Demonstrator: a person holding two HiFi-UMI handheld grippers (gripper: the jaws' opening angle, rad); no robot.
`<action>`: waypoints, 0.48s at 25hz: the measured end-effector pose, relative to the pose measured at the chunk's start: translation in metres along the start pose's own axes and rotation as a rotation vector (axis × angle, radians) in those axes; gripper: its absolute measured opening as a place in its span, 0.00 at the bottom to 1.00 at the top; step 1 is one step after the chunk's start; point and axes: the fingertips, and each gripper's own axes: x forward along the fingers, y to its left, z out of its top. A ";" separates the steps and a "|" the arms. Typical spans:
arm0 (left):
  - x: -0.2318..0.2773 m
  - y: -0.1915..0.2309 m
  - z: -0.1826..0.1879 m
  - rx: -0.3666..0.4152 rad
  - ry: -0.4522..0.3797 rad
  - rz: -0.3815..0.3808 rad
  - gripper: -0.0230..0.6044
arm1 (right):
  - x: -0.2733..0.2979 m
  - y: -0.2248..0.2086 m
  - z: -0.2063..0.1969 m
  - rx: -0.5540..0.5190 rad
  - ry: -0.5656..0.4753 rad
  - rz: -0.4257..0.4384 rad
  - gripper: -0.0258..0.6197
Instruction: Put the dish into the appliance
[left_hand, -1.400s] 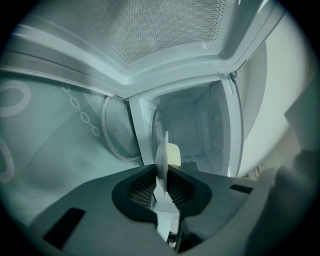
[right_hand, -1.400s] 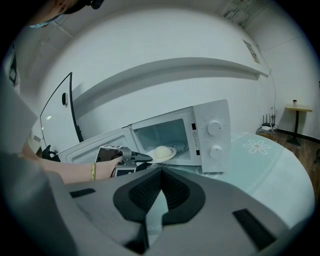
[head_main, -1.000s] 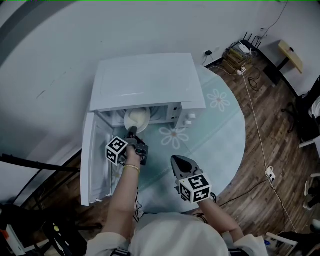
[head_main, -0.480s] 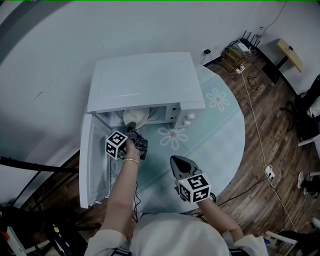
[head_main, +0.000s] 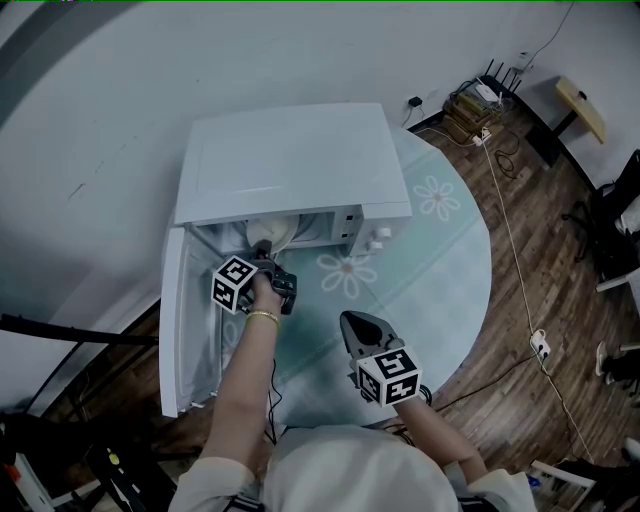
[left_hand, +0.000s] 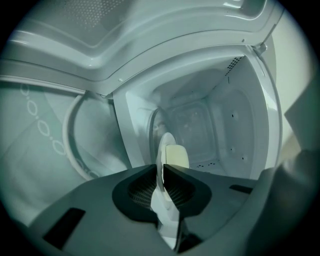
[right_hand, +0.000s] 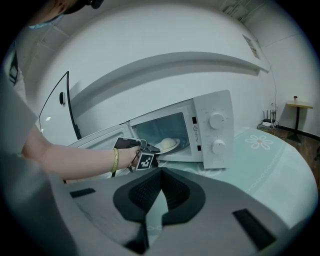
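Note:
A white microwave (head_main: 290, 160) stands on the round table with its door (head_main: 180, 320) swung open to the left. My left gripper (head_main: 266, 252) is at the cavity mouth, shut on the rim of a pale dish (head_main: 274, 232) that carries a light bun. In the left gripper view the dish (left_hand: 163, 165) shows edge-on between the jaws, the bun (left_hand: 177, 155) on it, inside the white cavity (left_hand: 210, 125). The right gripper view shows the dish (right_hand: 168, 145) resting low in the opening. My right gripper (head_main: 351, 319) hangs shut and empty over the table, nearer me.
The table wears a pale green cloth (head_main: 440, 260) with daisy prints. The microwave's two knobs (right_hand: 216, 121) sit on its right panel. Cables and a power strip (head_main: 470, 110) lie on the wooden floor at the right. A wall is behind the table.
My left gripper has pushed forward with the dish, which now sits deeper under the microwave's top. The right gripper has stayed still.

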 end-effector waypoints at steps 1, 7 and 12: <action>0.000 0.000 0.000 0.004 0.001 -0.001 0.12 | 0.000 0.001 0.000 0.000 0.000 0.001 0.05; -0.002 -0.004 0.002 0.059 -0.003 -0.011 0.18 | -0.002 0.005 0.000 -0.004 -0.004 0.001 0.05; -0.011 -0.006 -0.003 0.057 0.006 -0.030 0.28 | -0.009 0.009 0.000 -0.011 -0.012 -0.003 0.05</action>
